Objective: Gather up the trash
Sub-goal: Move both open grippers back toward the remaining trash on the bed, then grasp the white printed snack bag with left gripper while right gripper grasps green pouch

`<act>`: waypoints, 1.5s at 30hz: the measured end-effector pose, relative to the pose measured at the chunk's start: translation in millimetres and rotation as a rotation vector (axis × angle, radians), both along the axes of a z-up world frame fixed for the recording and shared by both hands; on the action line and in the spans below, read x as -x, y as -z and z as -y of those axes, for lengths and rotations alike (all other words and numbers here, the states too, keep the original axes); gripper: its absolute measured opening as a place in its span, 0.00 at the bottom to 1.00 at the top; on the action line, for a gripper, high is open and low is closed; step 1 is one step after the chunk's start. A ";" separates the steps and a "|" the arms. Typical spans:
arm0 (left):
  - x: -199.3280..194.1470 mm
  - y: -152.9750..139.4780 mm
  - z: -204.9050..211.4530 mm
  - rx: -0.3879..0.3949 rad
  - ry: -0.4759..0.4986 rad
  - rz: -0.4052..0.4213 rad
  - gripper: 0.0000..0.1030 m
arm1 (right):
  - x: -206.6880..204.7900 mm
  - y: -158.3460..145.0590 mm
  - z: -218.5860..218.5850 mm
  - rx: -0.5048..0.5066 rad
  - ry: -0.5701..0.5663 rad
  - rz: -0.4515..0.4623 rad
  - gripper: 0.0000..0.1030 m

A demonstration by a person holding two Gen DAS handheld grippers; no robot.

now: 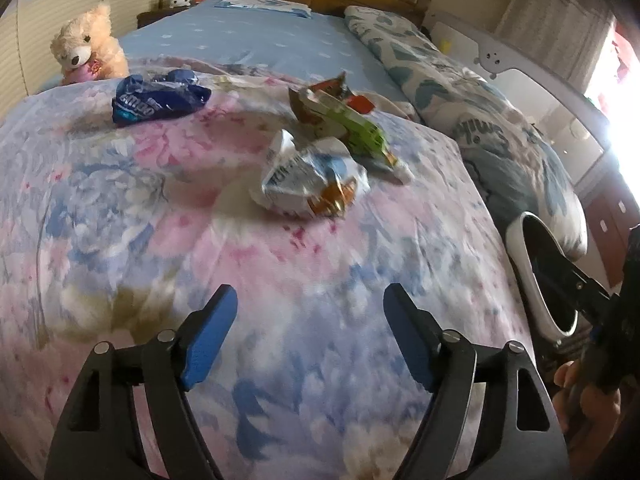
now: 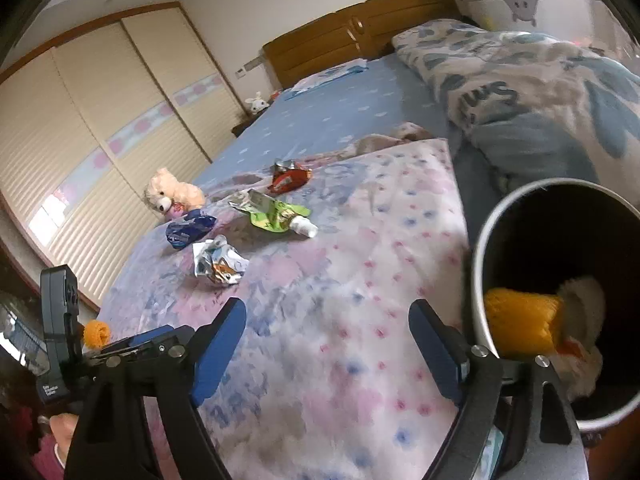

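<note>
On the floral pink-and-blue quilt (image 1: 280, 280), the crumpled white foil wrapper (image 1: 314, 180) lies ahead of my left gripper (image 1: 310, 334), nearer than my right gripper (image 2: 328, 348); both gape empty

The left gripper (image 1: 310, 336) and the right gripper (image 2: 328, 348) are both tilting downward with blue-padded jaws standing wide apart and nothing between them, while a hand (image 1: 580, 400) is wrapping its fingers around the right gripper's handle.
</note>
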State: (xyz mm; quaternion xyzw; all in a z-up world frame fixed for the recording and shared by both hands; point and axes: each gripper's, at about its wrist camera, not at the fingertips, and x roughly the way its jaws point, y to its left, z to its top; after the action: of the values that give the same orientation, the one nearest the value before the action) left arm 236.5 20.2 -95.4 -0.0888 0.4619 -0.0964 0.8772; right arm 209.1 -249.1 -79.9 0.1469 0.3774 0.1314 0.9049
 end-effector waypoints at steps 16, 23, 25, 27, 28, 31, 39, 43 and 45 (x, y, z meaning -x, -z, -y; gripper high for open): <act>-73.6 4.3 5.0 -0.042 -0.002 0.034 0.65 | -103.6 21.5 -32.4 -0.076 -0.123 -0.051 0.85; -70.8 4.2 -6.9 -0.034 0.031 0.055 0.40 | -140.0 24.1 -55.3 -0.071 -0.177 -0.052 0.85; -65.8 2.8 -14.2 -0.018 0.019 0.054 0.39 | -148.3 23.1 -69.4 -0.052 -0.213 -0.044 0.85; -59.4 1.2 -23.4 0.001 0.001 0.053 0.39 | -153.1 23.2 -81.1 -0.025 -0.240 -0.039 0.85; -56.0 0.4 -27.7 0.009 -0.008 0.053 0.39 | -156.2 23.5 -91.2 0.008 -0.262 -0.034 0.85; -47.3 -1.6 -40.3 0.038 -0.034 0.045 0.39 | -161.7 27.6 -110.9 0.106 -0.302 -0.032 0.83; -28.6 -3.6 -44.3 0.054 -0.033 0.042 0.39 | -146.1 30.2 -122.9 0.261 -0.287 -0.047 0.37; -16.8 -8.6 -33.7 0.058 -0.005 0.054 0.39 | -116.2 20.3 -103.2 0.178 -0.269 -0.053 0.33; -10.8 -10.4 -30.2 0.059 0.006 0.058 0.39 | -105.5 17.9 -96.4 0.140 -0.256 -0.062 0.33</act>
State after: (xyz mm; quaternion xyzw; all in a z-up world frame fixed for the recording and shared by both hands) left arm 247.3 50.4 -85.0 -0.1102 0.4333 -0.1153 0.8870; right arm 314.6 -152.7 -97.8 0.0380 0.4291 0.2144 0.8766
